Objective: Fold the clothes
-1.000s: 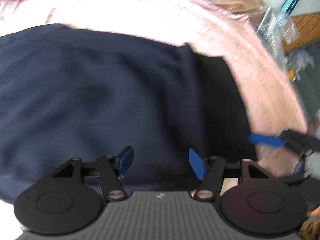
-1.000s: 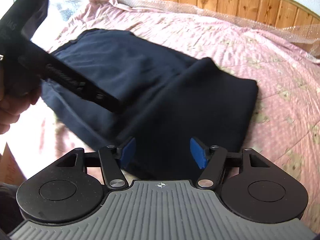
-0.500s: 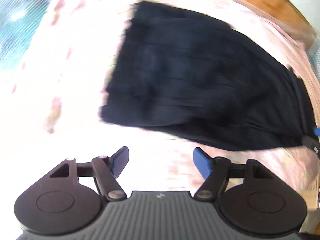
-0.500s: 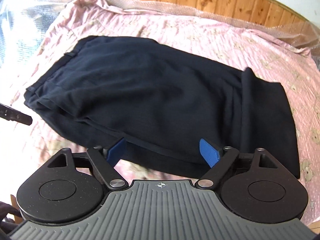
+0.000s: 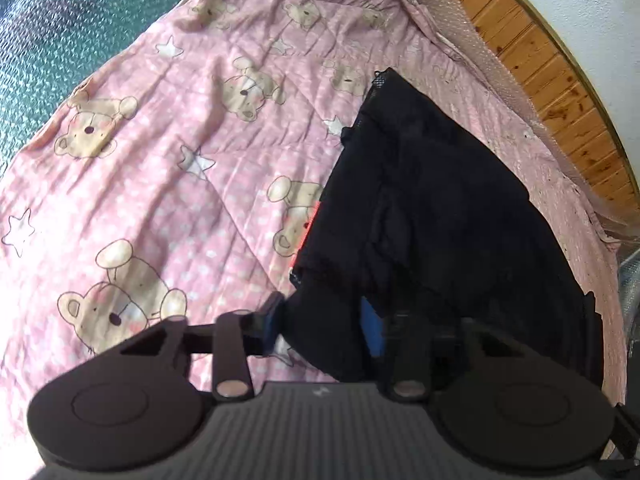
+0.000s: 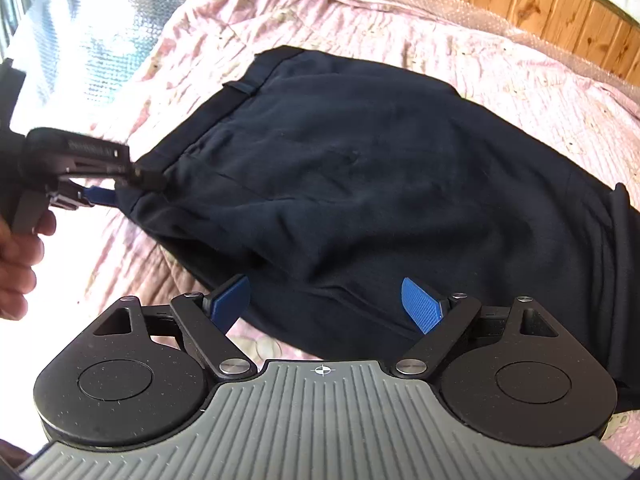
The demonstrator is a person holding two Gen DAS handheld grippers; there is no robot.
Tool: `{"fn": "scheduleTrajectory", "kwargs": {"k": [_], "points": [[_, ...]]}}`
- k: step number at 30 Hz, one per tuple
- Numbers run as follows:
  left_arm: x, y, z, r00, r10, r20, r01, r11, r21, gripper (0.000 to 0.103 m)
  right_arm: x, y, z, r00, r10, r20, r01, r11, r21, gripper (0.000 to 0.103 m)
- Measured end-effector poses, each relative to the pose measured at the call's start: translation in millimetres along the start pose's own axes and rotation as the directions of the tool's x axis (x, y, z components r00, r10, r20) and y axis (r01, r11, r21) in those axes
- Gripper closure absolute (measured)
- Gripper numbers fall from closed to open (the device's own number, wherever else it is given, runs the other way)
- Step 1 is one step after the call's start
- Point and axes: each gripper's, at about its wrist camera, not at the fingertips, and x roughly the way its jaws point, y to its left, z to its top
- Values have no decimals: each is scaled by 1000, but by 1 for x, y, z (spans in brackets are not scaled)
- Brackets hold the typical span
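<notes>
Both grippers had swung sideways across the bed since the earlier frames, out toward the waistband end of the dark trousers (image 6: 360,184), which lay flat on the pink bear-print quilt (image 5: 168,184). At the far left of the right wrist view, a hand (image 6: 18,256) carried the left gripper (image 5: 320,326), which had reached the near waistband corner. Its jaws had just been closing, and a fold of the dark cloth sat between them; the pads seemed to be pinching it, though the black fabric hid one pad too much to be sure. In the left wrist view the garment ran away from that gripper toward the upper right, with the wooden headboard (image 5: 560,92) beyond it.

Moving right, the trousers stretched with their long axis roughly left to right in the right wrist view, waistband and belt loop at the left and the legs trailing off past the right edge, where a raised fold crossed them. The right gripper (image 6: 326,306) hovered over the near long edge, its blue pads spread wide with nothing clamped, the cloth lying just below and ahead of them.

The left hand was the nearer to the waistband; the right stood further along the same edge. Judging from this, the fold to come would hinge on both gripping that near edge.
</notes>
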Motion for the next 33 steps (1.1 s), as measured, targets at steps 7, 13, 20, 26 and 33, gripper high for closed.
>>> {"fn": "scheduleTrajectory", "kwargs": {"k": [7,13,20,26,33], "points": [[-14,-46,-13,991,15,134,-46,971,235,79,-4,13,77,993,94,77,-97,995,38,18],[-14,-84,-31,984,-19,174,-50,922,384,82,49,70,180,991,127,-45,-132,984,-118,13],[-9,-91,-39,981,-39,191,-39,921,387,83,176,167,223,963,-74,-259,-31,925,-380,23],[-11,-82,-43,983,-38,178,-29,932,362,84,207,158,237,944,-125,-306,8,934,-356,100],[-42,-141,-72,974,-168,154,53,823,565,84,95,32,216,990,106,-96,-103,994,36,100]]}}
